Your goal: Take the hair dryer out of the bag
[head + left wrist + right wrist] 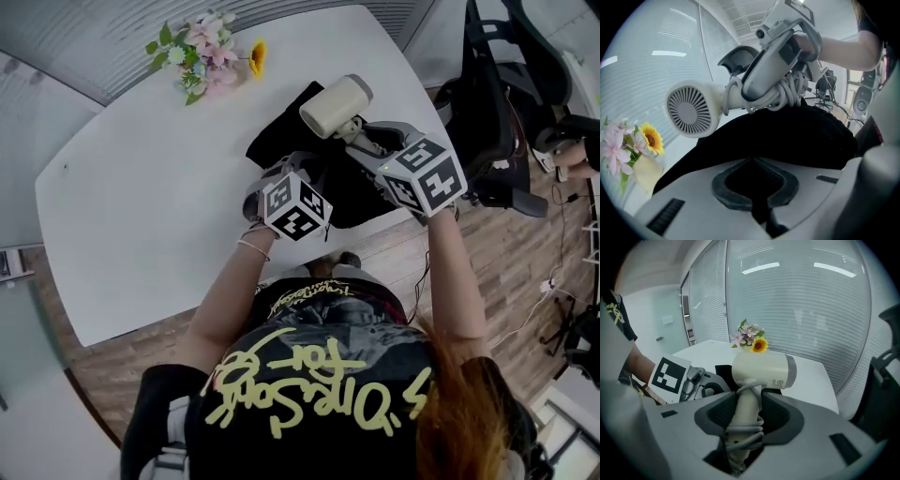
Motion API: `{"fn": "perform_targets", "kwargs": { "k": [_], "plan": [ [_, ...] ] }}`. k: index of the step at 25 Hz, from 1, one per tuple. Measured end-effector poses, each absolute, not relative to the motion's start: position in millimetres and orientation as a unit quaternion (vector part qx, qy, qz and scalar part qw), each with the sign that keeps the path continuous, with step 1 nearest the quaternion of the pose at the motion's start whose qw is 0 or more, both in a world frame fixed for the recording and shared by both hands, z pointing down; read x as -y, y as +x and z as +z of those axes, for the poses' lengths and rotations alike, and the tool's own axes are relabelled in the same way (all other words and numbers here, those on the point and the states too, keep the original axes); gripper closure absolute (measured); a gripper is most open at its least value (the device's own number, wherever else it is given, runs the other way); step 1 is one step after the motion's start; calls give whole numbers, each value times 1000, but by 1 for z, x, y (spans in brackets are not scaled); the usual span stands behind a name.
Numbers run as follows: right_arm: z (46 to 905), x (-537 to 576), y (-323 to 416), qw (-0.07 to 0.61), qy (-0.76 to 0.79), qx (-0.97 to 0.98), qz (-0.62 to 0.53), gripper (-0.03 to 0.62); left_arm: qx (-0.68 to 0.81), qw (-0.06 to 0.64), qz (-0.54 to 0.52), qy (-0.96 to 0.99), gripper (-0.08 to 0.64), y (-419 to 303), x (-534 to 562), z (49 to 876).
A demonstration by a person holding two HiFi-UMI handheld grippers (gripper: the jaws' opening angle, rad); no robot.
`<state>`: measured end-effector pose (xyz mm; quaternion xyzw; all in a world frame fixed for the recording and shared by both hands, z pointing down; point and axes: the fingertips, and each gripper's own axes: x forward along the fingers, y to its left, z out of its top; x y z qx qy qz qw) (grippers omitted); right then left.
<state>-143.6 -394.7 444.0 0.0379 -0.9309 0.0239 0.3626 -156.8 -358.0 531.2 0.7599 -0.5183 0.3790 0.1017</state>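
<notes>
On the white tabletop [141, 187] of a glass-walled room, the right tongs [747, 414] pinch the cord-wrapped handle of the cream plastic hair dryer [761, 370], which is held above the black fabric bag [787, 136]. The left tongs [752, 190], pressed together, clamp that bag's cloth. The dryer looks freed; next it needs setting down on bare tabletop.

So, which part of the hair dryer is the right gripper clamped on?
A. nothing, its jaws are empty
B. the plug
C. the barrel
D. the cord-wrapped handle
D: the right gripper view shows the right gripper with its pads pressing on the hair dryer at the handle, over the wound cord, held above the black bag.
</notes>
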Motion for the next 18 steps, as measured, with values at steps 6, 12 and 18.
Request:
{"fn": "perform_targets", "kwargs": {
  "k": [6, 12, 18],
  "plan": [
    [469, 397, -156, 376, 38, 925, 33, 411, 518, 102, 378, 761, 554, -157, 358, 532],
    [483, 399, -165, 384, 41, 921, 43, 410, 517, 104, 377, 761, 554, -157, 358, 531],
    [498, 400, -167, 399, 40, 915, 51, 410, 518, 102, 377, 761, 555, -156, 358, 532]
  ]
}}
